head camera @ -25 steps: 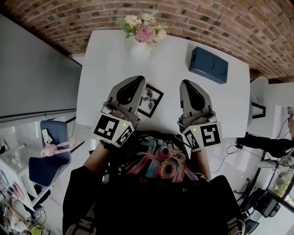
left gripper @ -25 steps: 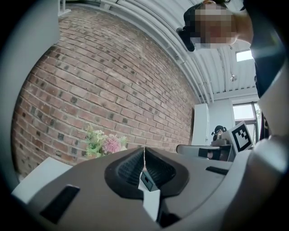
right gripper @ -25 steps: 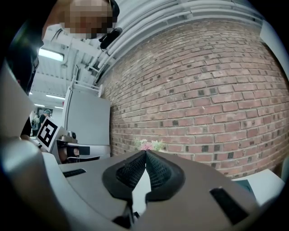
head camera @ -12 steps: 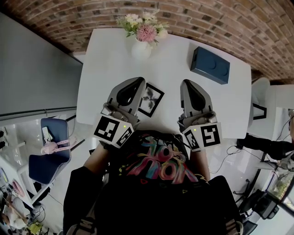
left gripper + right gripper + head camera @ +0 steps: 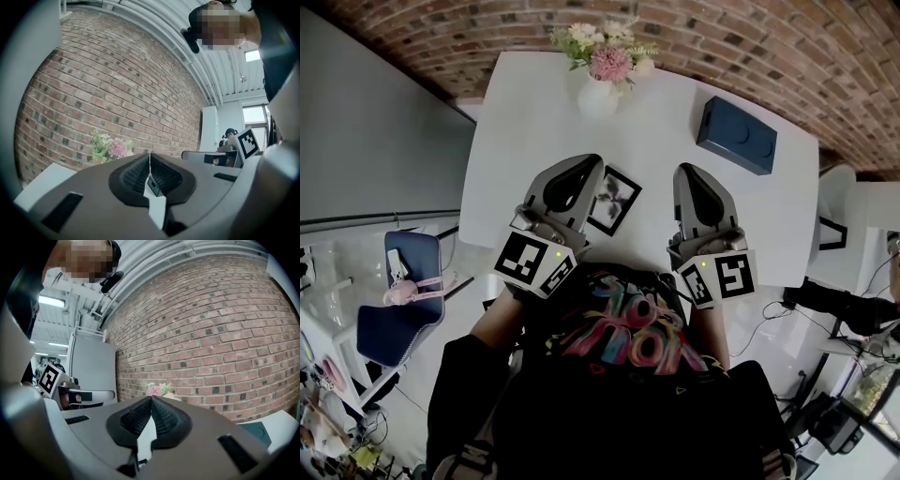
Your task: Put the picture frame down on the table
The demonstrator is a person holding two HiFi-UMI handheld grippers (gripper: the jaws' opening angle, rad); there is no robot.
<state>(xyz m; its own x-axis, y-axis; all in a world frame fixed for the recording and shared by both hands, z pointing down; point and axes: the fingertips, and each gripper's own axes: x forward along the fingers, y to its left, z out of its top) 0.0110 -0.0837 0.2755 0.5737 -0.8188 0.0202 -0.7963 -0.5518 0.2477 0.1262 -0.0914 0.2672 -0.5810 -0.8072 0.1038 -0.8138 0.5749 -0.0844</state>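
The black picture frame (image 5: 612,200) lies flat on the white table (image 5: 534,141), tilted, with a pale print in it. My left gripper (image 5: 589,161) hovers just left of it and covers its left edge; the jaws meet at the tips (image 5: 150,154), shut. A dark corner (image 5: 152,185) shows through the gap lower down, seemingly the frame below. My right gripper (image 5: 684,171) is held to the frame's right, apart from it. Its jaws (image 5: 151,398) are also shut, with only white table seen between them.
A white vase of pink and white flowers (image 5: 602,80) stands at the table's far edge, also visible in both gripper views (image 5: 110,149) (image 5: 157,389). A dark blue box (image 5: 736,134) sits at the far right. A brick wall lies beyond; a blue chair (image 5: 394,314) stands left of the table.
The head view has shifted slightly. Both grippers and the frame keep their places relative to each other.
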